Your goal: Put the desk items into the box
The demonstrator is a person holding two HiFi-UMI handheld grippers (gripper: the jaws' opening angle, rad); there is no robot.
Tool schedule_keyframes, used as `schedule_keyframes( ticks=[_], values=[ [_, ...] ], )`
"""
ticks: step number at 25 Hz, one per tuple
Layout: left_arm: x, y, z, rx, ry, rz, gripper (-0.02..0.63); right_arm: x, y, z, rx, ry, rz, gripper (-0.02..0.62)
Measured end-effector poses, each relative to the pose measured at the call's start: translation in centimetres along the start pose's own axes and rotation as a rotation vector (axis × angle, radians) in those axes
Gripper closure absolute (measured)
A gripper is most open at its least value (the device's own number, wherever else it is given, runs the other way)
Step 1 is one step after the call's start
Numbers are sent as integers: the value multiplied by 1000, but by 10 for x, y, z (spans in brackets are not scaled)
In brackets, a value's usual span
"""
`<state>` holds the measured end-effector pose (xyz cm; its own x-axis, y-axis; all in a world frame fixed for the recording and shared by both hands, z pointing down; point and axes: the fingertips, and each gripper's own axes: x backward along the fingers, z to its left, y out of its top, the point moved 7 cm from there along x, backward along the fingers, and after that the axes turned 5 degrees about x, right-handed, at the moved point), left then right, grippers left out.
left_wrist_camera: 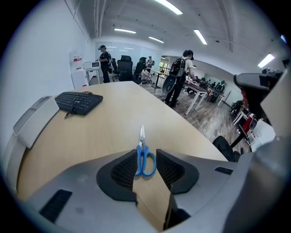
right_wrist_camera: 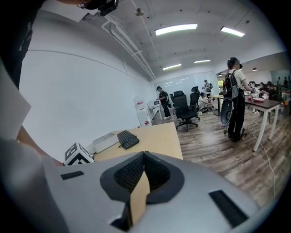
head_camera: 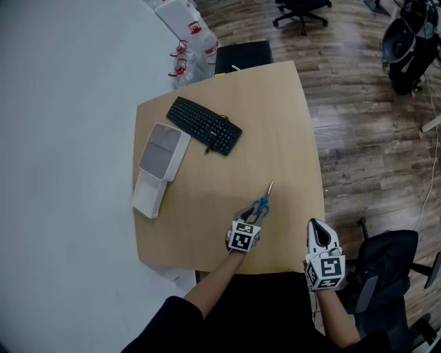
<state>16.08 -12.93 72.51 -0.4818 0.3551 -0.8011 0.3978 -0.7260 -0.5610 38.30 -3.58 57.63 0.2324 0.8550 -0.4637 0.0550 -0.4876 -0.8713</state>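
Observation:
Blue-handled scissors (head_camera: 262,204) lie on the wooden desk (head_camera: 275,117) near its front edge, blades pointing away from me. My left gripper (head_camera: 252,215) is open and low over the desk. In the left gripper view the scissors (left_wrist_camera: 142,136) have their handle loops between the fingertips of the left gripper (left_wrist_camera: 145,154), resting on the desk. My right gripper (head_camera: 316,227) hovers shut at the desk's front right corner, and the right gripper view shows the right gripper (right_wrist_camera: 144,154) with nothing in it. A white open box (head_camera: 162,153) sits at the left, with a black keyboard (head_camera: 204,125) behind it.
The box's lid (head_camera: 147,194) hangs over the desk's left edge. A black chair (head_camera: 386,269) stands to my right, and white bags (head_camera: 189,34) and an office chair (head_camera: 301,10) stand beyond the desk. People (left_wrist_camera: 182,75) stand far off in the room.

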Motion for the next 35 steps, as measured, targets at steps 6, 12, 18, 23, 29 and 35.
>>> schedule_keyframes(
  ticks=[6,12,18,23,29,35],
  values=[
    [-42,-8,8,10,4,142,477,-9,-1,-20,-9,-9,21,535],
    [-63,-16,12,38,47,217,477,-7,1,-34,-16,-42,31,535],
    [-64,-17,14,17,44,200,500,-8,4,-35,-6,-75,38,535],
    [-61,-17,18,13,12,193,520,-12,14,-11,33,-64,28,535],
    [-41,-12,39,0,4,139,522,-16,23,27,63,-61,4,535],
    [-1,-17,87,10,20,83,522,-31,24,86,106,-39,-13,535]
  ],
)
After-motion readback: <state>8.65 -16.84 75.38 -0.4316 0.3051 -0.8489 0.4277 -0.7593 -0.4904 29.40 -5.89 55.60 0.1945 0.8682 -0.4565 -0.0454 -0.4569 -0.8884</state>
